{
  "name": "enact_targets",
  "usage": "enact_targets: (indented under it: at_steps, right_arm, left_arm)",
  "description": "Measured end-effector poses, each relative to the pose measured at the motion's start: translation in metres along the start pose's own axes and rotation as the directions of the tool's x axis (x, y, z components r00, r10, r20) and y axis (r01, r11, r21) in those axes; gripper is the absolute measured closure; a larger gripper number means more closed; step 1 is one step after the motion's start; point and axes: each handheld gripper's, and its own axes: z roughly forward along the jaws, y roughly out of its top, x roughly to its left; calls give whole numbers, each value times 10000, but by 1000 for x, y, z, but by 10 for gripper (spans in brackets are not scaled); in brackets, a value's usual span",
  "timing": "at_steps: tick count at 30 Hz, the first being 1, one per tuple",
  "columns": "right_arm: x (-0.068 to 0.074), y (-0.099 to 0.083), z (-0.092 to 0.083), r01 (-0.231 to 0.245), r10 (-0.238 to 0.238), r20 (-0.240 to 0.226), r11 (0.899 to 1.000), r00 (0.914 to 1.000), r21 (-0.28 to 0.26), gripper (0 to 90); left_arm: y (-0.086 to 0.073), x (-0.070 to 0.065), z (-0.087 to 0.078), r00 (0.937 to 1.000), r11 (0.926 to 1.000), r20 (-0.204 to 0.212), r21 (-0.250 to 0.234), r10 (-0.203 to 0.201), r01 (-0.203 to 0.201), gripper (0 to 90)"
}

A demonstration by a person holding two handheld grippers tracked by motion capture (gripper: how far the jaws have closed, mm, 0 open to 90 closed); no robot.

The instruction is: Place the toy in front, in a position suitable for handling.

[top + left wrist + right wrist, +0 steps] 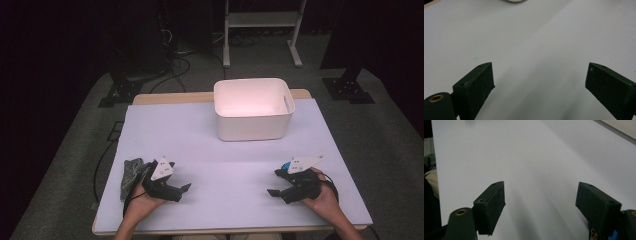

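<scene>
Two grippers rest low in the frame with jaws wide, holding nothing: left gripper just right of a grey cloth, right gripper at lower right

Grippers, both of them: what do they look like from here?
Left gripper: black body, flat black jaws, pale three-cornered top plate, dark cable trailing behind. Right gripper: same build, with a blue part by its plate. Brass-coloured rings sit at the jaw bases. Forearms are bare.
</scene>
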Motion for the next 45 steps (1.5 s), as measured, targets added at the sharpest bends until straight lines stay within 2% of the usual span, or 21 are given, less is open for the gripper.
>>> enact_targets:
  at_steps: [10, 15, 20, 24, 33, 38, 43, 45]
  right_arm:
    - [-1, 2, -2, -40, 39, -71, 10000, 10000, -67, 219]
    - [-2, 9, -6, 44, -44, -40, 10000, 10000, -60, 217]
    - [-3, 18, -16, 386, -388, 149, 9991, 9991, 178, 209]
    - [-8, 21, -29, 452, -466, 358, 9983, 9983, 373, 205]
    - [-21, 18, -57, 208, -247, 838, 9987, 9962, 469, 196]
    - [-27, 15, -63, 129, -204, 1026, 9972, 9945, 734, 187]
    - [-37, 2, -68, -257, 142, 1294, 9958, 9915, 876, 175]
    - [-38, 0, -68, -278, 154, 1342, 9955, 9908, 911, 172]
  left_arm:
    - [0, 0, 0, 10000, 10000, 58, -63, -28, 28, 73]
    - [0, -2, 0, 9999, 10000, 110, -8, 96, -96, 73]
    - [-1, -3, -1, 9999, 9999, 103, 23, 115, -115, 73]
    - [0, -4, -2, 9999, 9999, 127, -30, 118, -117, 73]
    - [2, -7, 0, 9995, 9996, 125, -61, 274, -273, 73]
    - [2, -7, -2, 9992, 9992, 93, -9, 387, -387, 73]
    - [2, -8, -1, 9992, 9993, 151, 16, 378, -378, 73]
    - [2, -8, -1, 9991, 9992, 160, 24, 398, -399, 73]
